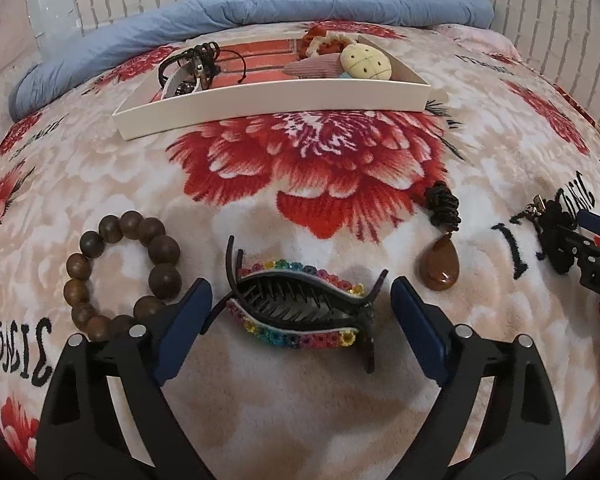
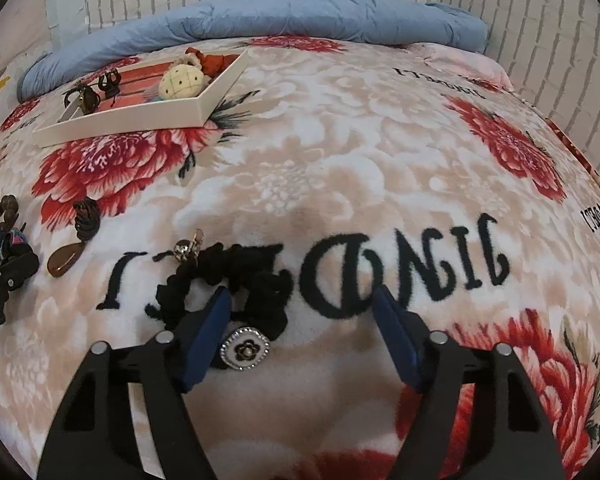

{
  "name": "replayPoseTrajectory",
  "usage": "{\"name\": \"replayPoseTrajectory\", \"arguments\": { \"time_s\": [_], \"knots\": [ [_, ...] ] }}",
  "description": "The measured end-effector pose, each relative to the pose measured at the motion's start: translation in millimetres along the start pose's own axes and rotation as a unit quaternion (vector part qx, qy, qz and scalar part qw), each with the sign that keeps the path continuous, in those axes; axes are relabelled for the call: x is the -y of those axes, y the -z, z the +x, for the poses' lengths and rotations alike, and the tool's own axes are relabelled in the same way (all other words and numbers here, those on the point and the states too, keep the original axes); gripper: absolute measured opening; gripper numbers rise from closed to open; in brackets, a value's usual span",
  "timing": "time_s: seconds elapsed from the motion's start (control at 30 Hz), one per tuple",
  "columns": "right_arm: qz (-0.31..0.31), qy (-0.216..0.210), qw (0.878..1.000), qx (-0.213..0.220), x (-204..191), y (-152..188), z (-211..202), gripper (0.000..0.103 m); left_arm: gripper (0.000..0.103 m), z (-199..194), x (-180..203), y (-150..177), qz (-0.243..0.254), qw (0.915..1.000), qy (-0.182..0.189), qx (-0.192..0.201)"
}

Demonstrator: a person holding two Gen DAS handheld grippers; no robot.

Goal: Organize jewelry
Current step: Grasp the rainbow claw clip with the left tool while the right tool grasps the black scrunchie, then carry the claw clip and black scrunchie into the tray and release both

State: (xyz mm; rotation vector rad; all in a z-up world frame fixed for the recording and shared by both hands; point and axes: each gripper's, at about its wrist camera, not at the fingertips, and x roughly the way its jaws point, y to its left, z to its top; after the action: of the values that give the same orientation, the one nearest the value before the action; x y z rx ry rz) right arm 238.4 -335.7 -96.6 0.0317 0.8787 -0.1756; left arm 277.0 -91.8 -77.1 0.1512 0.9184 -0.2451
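On the bed, over a floral blanket (image 2: 340, 152), the left gripper (image 1: 300, 300) hung with its fingers (image 1: 414, 312) wide apart on either side of a hair claw clip (image 1: 300, 308), touching nothing. The right gripper (image 2: 300, 312) was likewise spread, one finger (image 2: 204, 332) lying over a black scrunchie (image 2: 236, 280) without pinching it.

To take the clip well, I judged the left fingers should drop lower and close across the narrow waist of its body, clear of the teeth, since a grip on the curved ends would likely let it twist or spring open. It would then need carrying to the white tray (image 1: 268, 104) near the far side of the bed, which already held hair ties and soft ornaments.

The clip lay on its side between the fingers, black plastic with interlocking teeth and both rims studded with small rainbow-coloured flowers. A wooden bead bracelet (image 1: 120, 276) sat just beside it on one side, a brown teardrop pendant (image 1: 440, 264) near on the other.
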Motion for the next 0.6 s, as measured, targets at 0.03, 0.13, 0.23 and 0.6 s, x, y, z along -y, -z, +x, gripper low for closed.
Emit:
{"name": "replayPoseTrajectory", "arguments": {
  "time_s": [0.03,0.13,0.23,0.6],
  "knots": [
    [0.000,-0.002,1.000,-0.001,-0.6,-0.8,0.8,0.064,0.086,0.3,-0.3,0.1,0.000,1.0000,0.000,0.000],
    [-0.001,-0.008,1.000,0.000,-1.9,-1.4,0.5,0.051,0.083,-0.2,0.2,0.2,0.000,1.0000,-0.001,0.001],
    [-0.007,-0.016,1.000,0.003,-4.4,-1.0,-0.8,0.041,0.080,-2.0,1.1,-0.1,0.003,1.0000,0.000,0.006],
    [-0.003,-0.022,1.000,0.017,-3.8,-1.8,-6.6,0.014,0.075,-7.3,3.0,0.4,0.008,0.9998,-0.003,0.015]
  ]
}}
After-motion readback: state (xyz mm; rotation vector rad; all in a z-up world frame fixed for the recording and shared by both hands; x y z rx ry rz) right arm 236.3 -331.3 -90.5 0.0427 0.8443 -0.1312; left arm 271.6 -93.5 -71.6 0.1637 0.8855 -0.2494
